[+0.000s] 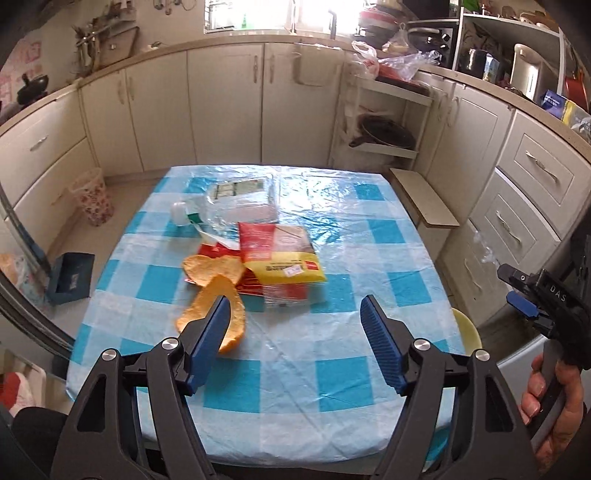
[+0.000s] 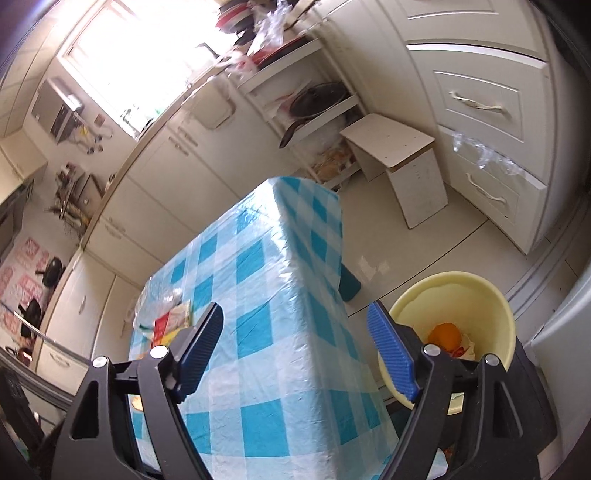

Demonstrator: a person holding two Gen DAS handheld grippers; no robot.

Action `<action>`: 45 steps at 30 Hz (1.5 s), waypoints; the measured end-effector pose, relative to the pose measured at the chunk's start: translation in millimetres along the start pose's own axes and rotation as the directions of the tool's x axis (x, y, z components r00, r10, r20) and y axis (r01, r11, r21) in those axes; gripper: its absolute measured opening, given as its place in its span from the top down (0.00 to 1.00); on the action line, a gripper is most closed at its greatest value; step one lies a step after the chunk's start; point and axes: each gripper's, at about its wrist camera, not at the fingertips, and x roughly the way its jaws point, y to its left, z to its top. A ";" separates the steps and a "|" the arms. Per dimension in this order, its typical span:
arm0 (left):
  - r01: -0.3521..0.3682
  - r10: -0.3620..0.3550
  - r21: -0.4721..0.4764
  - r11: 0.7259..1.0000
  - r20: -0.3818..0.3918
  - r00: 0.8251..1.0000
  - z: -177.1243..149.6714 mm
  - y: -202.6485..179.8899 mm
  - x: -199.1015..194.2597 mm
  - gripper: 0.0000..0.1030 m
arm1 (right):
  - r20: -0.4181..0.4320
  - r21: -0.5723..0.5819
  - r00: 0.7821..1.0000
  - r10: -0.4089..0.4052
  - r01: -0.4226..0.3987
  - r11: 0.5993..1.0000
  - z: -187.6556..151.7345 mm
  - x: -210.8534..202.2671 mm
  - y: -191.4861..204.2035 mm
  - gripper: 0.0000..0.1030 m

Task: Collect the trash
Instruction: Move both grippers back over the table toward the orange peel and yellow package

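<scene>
Kitchen scene, blue-checked counter (image 1: 295, 387) in the middle. Left gripper (image 1: 291, 325) hovers over the near edge, jaws wide apart, nothing between them. Right gripper (image 2: 295, 339) is off the right edge, jaws apart and empty, above a yellow bin (image 2: 480, 291) on the floor with orange scraps inside. Toward the left-centre of the counter: orange peels (image 1: 214, 280), then a red-yellow wrapper (image 1: 284, 262), then a clear plastic bag (image 1: 243, 206) nearer the far edge.

Cream cabinets with curved metal handles (image 1: 225, 110) line walls. Bright overexposed window (image 1: 280, 14) at twelve o'clock. Pale tiled floor (image 2: 406, 251). Blue-and-white checked plastic tablecloth (image 1: 332, 236) covers centre table. Small white wooden stool (image 2: 402, 162) at two o'clock.
</scene>
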 end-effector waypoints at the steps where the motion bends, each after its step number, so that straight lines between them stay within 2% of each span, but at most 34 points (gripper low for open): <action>1: -0.013 0.013 0.000 1.000 0.009 1.000 0.4 4.9 -1.8 0.31 | -0.007 -0.013 1.000 -0.002 0.002 1.000 -2.3 2.8 3.6 0.24; 9: -0.074 0.073 0.019 0.997 0.042 0.996 -5.5 15.4 -6.6 0.28 | -0.055 -0.080 0.998 -0.017 0.012 0.997 -13.7 23.5 27.1 0.23; 18: -0.085 0.085 -0.019 0.996 0.017 0.996 -11.5 39.7 2.7 0.26 | -0.103 -0.162 0.995 0.003 -0.020 0.987 -29.0 45.0 72.6 0.23; 24: -0.068 0.064 -0.121 0.990 -0.041 0.997 -17.5 75.6 15.3 0.26 | -0.156 -0.232 0.988 0.017 -0.054 0.971 -43.8 65.3 109.2 0.23; 31: -0.058 0.024 -0.270 0.961 -0.125 0.992 -29.7 122.5 36.8 0.26 | -0.211 -0.298 0.978 0.004 -0.068 0.952 -60.8 98.8 143.7 0.23; 36: -0.061 0.012 -0.302 0.951 -0.161 0.987 -36.9 135.0 48.8 0.26 | -0.270 -0.299 0.963 0.001 -0.085 0.950 -72.1 130.1 157.8 0.23; 42: -0.054 -0.005 -0.319 0.946 -0.179 0.984 -40.2 141.1 55.4 0.26 | -0.285 -0.294 0.959 0.000 -0.087 0.952 -72.1 153.1 168.1 0.23; 44: -0.050 -0.010 -0.320 0.946 -0.185 0.983 -40.9 141.2 58.6 0.26 | -0.297 -0.297 0.955 0.001 -0.094 0.950 -73.4 160.1 171.2 0.27; 45: -0.050 -0.011 -0.318 0.947 -0.187 0.982 -40.7 140.6 60.0 0.26 | -0.292 -0.308 0.956 0.001 -0.096 0.947 -74.5 161.9 174.8 0.33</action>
